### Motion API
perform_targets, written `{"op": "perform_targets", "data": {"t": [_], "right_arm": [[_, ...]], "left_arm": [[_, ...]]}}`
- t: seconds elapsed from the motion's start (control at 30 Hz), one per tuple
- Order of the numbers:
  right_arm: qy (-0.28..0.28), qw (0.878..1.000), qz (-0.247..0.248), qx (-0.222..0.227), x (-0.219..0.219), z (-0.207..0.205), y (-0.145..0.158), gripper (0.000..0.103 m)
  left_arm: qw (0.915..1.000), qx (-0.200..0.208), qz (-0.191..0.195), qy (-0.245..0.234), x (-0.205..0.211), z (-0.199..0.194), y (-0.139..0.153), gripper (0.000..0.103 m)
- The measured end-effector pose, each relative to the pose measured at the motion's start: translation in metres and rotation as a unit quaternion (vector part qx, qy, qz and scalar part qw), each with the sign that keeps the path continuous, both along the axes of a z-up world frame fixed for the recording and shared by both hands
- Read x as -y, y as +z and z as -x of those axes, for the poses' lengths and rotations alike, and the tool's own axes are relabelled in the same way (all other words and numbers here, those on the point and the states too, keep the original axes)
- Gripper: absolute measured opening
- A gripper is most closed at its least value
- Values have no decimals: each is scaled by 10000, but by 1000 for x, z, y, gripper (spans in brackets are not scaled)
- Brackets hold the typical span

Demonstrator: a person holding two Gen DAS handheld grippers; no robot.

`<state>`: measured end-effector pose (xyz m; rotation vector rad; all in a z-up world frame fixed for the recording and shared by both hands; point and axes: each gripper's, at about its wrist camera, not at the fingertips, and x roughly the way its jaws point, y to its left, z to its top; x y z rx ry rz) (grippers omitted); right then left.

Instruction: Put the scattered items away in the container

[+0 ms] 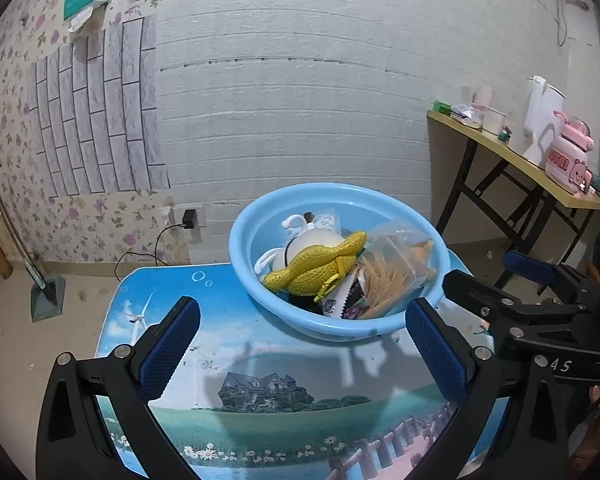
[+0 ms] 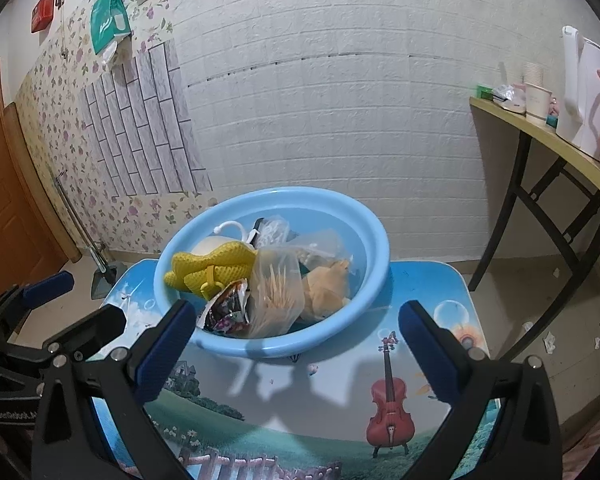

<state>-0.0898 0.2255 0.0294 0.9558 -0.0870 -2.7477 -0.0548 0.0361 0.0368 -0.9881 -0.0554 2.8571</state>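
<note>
Nearest in both views is a small table (image 1: 236, 344) whose top is printed with a landscape: a house, a green meadow, a fence, and a red violin (image 2: 390, 404) on the right side. Above its near part the left gripper (image 1: 302, 344) and the right gripper (image 2: 296, 344) hang side by side, each with its blue-padded fingers spread wide and nothing between them.

Toward the far edge of the table stands a light blue basin (image 1: 328, 330), and the items lie heaped inside it. On the left is a yellow mesh pouch (image 1: 314, 274), resting against a white rounded object (image 1: 314, 242) behind it. Next to the pouch, at the near side, lies a dark printed snack packet (image 2: 228, 310). To the right sits a clear plastic bag of thin pale sticks (image 2: 278, 292), with a tan lump (image 2: 328, 288) beside it at the far right.

Beyond the table the floor is pale tile. A white brick-patterned wall (image 1: 300, 80) runs behind, with floral wallpaper (image 1: 4, 128) to the left and a charger (image 1: 189, 218) plugged in low. At the far right stands a yellow-topped folding table (image 1: 512, 156) with a white kettle (image 1: 540, 120), a pink bottle (image 1: 570, 160) and paper cups (image 2: 536, 100).
</note>
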Motion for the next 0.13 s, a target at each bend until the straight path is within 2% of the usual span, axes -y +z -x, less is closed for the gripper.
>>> {"op": "perform_targets", "data": {"t": [0.13], "right_arm": [[5,10000,-5,1,1,-1,0,103]], "left_arm": [[10000,17,-17,27,1,0,1,103]]}}
